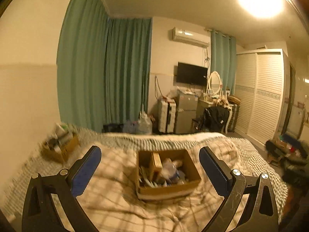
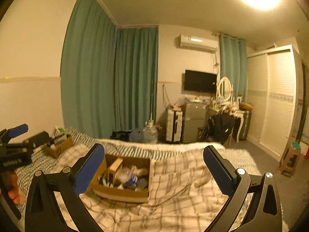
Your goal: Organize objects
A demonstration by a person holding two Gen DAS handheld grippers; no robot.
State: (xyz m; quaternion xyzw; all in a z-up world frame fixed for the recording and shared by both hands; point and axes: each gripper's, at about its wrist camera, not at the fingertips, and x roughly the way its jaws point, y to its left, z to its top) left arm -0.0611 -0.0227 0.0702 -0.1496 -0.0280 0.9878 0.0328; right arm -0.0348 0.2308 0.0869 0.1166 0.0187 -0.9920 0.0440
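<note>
My left gripper [image 1: 150, 152] is spread wide, nothing between the blue pads, hovering over the bed [image 1: 108, 203]. It faces the open cardboard box [image 1: 168, 188] sitting mid-bed on the plaid blanket. Inside the box: a small wooden box [image 1: 156, 162] upright, a plastic bottle [image 1: 170, 169] lying down, other bits too blurred to name. My right gripper [image 2: 154, 151] is also wide apart, empty, with the same box just beside its left finger. A second cardboard box [image 1: 59, 147], stuffed with items, sits at the far left edge of the bed near the wall. In the right wrist view my left gripper shows at the left edge, close to that second box.
</note>
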